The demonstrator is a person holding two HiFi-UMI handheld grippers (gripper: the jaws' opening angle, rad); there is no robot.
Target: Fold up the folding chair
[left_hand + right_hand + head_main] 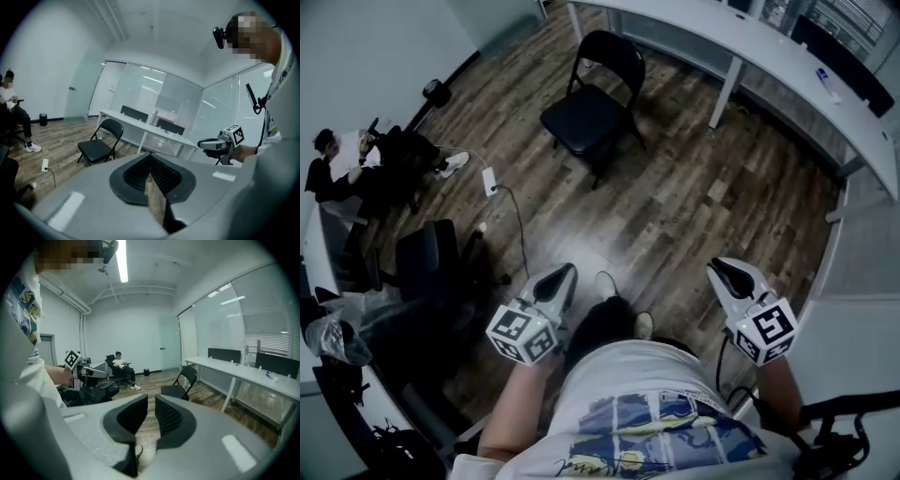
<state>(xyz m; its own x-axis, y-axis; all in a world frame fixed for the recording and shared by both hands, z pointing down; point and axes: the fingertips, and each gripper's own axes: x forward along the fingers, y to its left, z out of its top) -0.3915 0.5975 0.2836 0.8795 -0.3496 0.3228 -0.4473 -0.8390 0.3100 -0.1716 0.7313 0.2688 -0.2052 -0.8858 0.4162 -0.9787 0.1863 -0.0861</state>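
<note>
head view, chair: the folding chair (591,101) stands fully open on the wood floor (694,206), seat flat and bare, backrest on the side away from the person, near the long white worktop (750,47).
head view, left tool: the left tool (565,272) is held low in front of the body, pointing toward the chair and well apart from it.
head view, right tool: the right tool (719,268) sits about level with it on the other side, also well short of the chair.
head view, surroundings: a seated person (337,173) and a black office chair (431,258) are at the left edge; a cable (517,220) trails over the floor left of the way to the chair.
left gripper view, left tool: jaws pressed together, nothing between them.
left gripper view, chair: up and left of the jaw line, in front of the worktop, legs spread.
right gripper view, right tool: jaws a narrow slit apart, only floor showing through the gap, nothing gripped.
right gripper view, chair: a little right of the jaw line, with bare floor before it.
step in hand: by my reading, the approach; no part of the folding is done.
doing it well: widen both tools before arriving, since neither gap would take a frame tube or seat edge.
grip plan: one tool on the backrest top to steady it, the other under the front seat edge to lift it toward the back.
risks: the smooth metal frame may slip, and the chair may skid or tip if the seat is lifted unbraced; step clear of the cable.
</note>
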